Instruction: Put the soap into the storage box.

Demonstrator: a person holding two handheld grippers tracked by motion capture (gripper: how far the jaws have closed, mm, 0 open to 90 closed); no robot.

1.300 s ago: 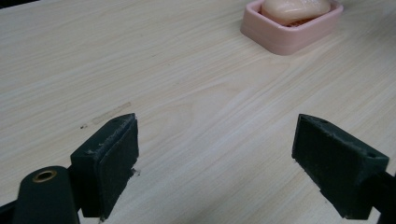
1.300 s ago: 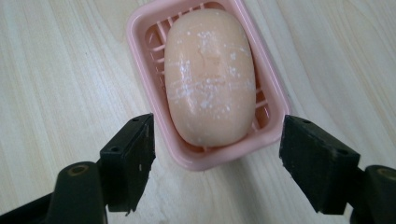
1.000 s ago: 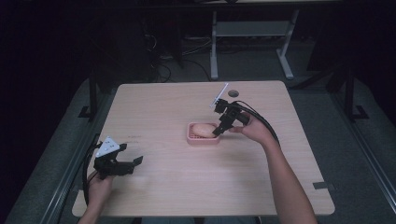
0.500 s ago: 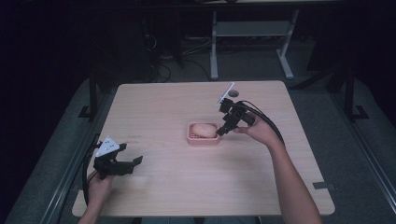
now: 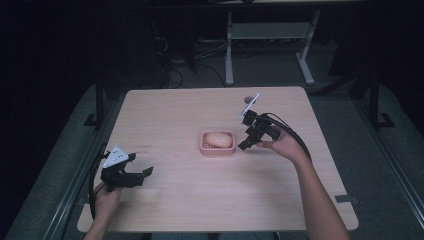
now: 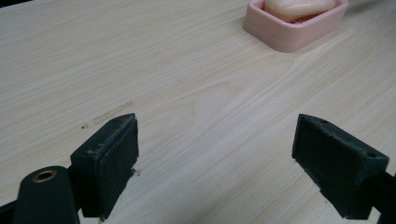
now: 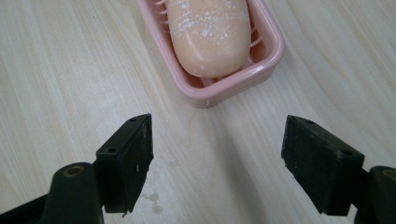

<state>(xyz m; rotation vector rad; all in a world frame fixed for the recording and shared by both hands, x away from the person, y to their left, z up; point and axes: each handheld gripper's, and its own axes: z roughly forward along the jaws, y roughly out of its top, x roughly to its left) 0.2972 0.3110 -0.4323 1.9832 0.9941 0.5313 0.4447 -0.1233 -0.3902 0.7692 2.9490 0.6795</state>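
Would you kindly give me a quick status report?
Both grippers open, empty: left gripper, right gripper. Soap lies in pink dish. Nothing in the way.

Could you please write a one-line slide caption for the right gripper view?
Open right gripper poised just short of a pink soap dish holding a peach soap bar.

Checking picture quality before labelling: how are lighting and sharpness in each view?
High view: table lit, surroundings nearly black. Left gripper view: soap dish slightly soft at the top edge. Right gripper view: soap sharp, a soft shadow runs along the wood between the jaws.
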